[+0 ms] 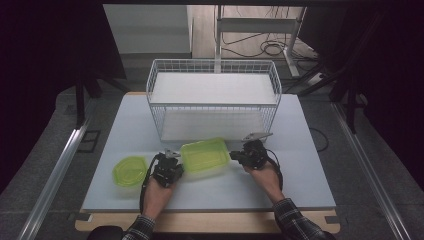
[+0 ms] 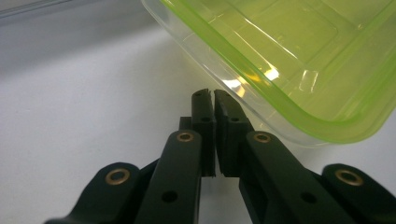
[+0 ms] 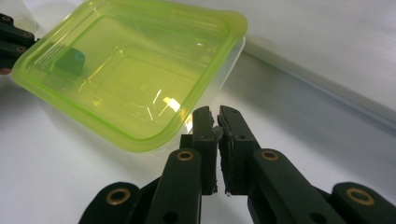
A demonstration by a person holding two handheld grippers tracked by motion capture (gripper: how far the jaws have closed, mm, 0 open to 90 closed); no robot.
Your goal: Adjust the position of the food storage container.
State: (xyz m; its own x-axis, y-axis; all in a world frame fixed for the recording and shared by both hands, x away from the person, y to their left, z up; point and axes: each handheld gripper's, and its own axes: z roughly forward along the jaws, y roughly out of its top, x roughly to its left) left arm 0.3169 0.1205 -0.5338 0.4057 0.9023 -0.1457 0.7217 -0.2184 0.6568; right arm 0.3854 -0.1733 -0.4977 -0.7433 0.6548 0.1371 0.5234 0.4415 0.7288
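Green-lidded container (image 1: 205,157) hides its contents; small item inside blurred.

I work in what looks like a lab or a test room, not a home. My pale grey rectangular tabletop (image 1: 300,185) lies on a wooden board and stands on a grey carpet floor. Long metal rails (image 1: 55,172) run along the floor on both sides of me. Behind the table I see the white metal frame of a desk (image 1: 260,25), with loose black cables (image 1: 270,47) lying on a wooden floor. Dark curtains (image 1: 45,45) hang left and right.
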